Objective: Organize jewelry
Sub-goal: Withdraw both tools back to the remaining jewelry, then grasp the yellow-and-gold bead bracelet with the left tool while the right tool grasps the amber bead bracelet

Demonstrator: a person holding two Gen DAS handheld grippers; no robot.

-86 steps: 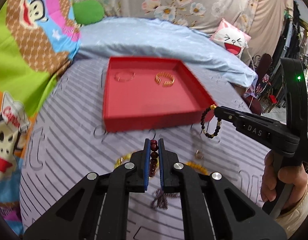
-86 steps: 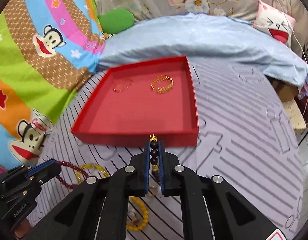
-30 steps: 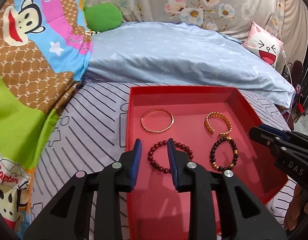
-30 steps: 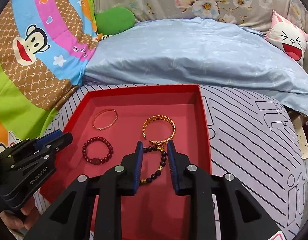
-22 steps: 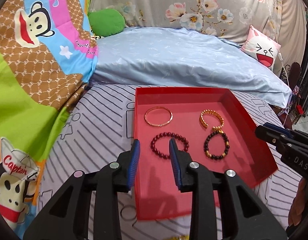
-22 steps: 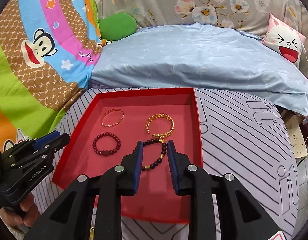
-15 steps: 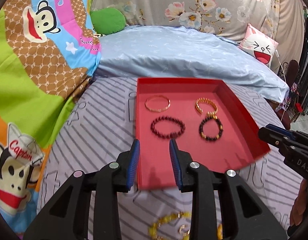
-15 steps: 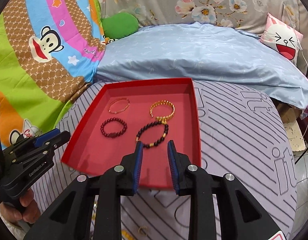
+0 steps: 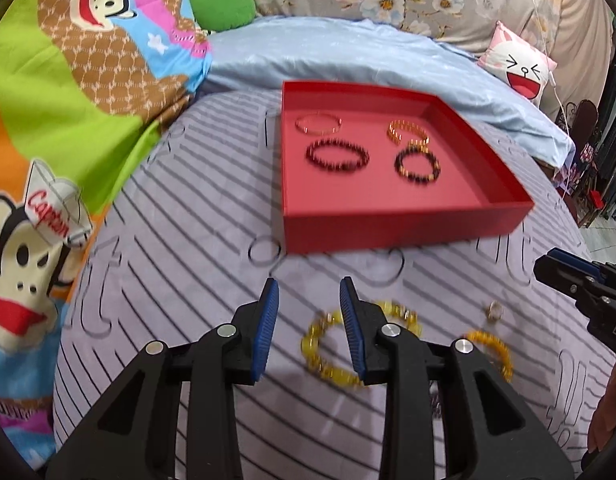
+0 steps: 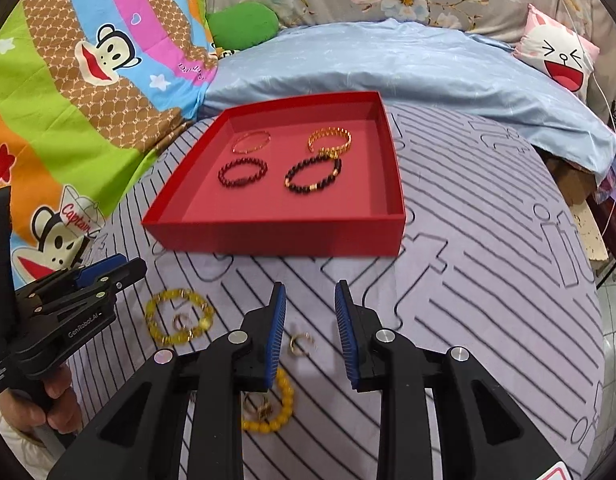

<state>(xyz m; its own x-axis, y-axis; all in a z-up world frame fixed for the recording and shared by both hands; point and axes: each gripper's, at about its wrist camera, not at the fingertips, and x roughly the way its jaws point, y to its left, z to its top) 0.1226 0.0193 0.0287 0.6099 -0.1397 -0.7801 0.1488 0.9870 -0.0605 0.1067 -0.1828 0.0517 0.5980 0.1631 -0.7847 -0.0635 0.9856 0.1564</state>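
Observation:
A red tray [image 9: 404, 232] [image 10: 275, 236] on the striped bed cover holds a thin gold bangle [image 10: 251, 141], a gold cuff [image 10: 330, 140], a dark red bead bracelet [image 9: 336, 155] [image 10: 242, 173] and a black bead bracelet [image 9: 416, 163] [image 10: 312, 176]. On the cover in front of the tray lie a yellow bead bracelet [image 9: 328, 352] [image 10: 177, 320], an orange-yellow bead bracelet [image 9: 490, 346] [image 10: 275, 412] and small gold rings [image 10: 299, 344]. My left gripper [image 9: 308, 296] is open and empty above the yellow bracelet. My right gripper [image 10: 310, 300] is open and empty above a ring.
A light blue quilt [image 10: 388, 60], a green cushion [image 10: 243, 24] and a cartoon-face pillow [image 10: 560, 60] lie behind the tray. A bright monkey-print blanket [image 10: 67, 80] covers the left. The bed edge drops off at the right [image 10: 604, 264].
Both grippers let go of the red and black bead bracelets in the tray, then drew back. They now hang open over the loose jewelry on the cover.

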